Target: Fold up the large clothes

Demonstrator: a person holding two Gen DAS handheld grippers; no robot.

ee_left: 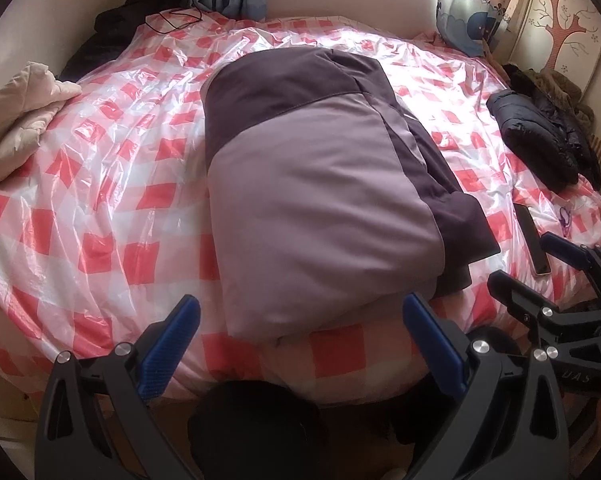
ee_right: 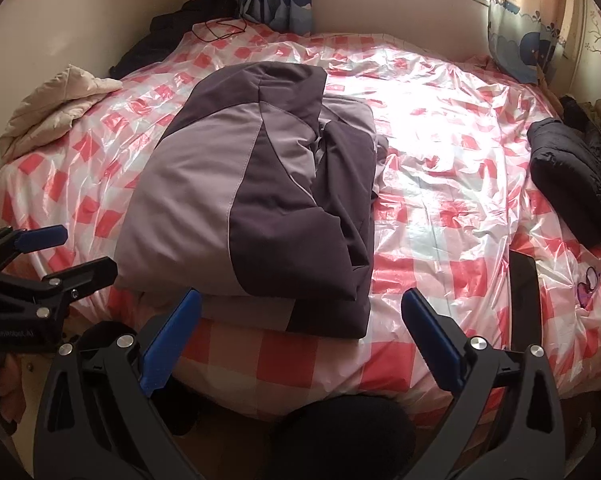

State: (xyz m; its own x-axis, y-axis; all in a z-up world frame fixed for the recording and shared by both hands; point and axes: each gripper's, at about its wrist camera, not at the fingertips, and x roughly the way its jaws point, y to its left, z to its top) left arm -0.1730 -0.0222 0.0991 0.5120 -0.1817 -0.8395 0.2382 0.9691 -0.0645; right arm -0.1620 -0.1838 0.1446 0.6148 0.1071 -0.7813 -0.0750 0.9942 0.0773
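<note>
A large jacket in light and dark purple (ee_left: 312, 184) lies folded into a thick bundle on the bed's plastic-covered red-and-white check sheet (ee_left: 112, 208); it also shows in the right wrist view (ee_right: 240, 200). My left gripper (ee_left: 300, 316) is open and empty, just short of the bundle's near edge. My right gripper (ee_right: 300, 312) is open and empty at the bundle's near right corner. It shows from the side in the left wrist view (ee_left: 532, 264), and the left gripper shows in the right wrist view (ee_right: 76, 248).
A beige quilted garment (ee_right: 56, 108) lies at the bed's left edge. A dark puffer jacket (ee_right: 572, 176) lies at the right edge, with a phone (ee_left: 532, 240) near it. Dark clothes (ee_right: 168, 36) and a cable (ee_right: 220, 30) sit at the far left corner. Curtains (ee_right: 520, 40) hang behind.
</note>
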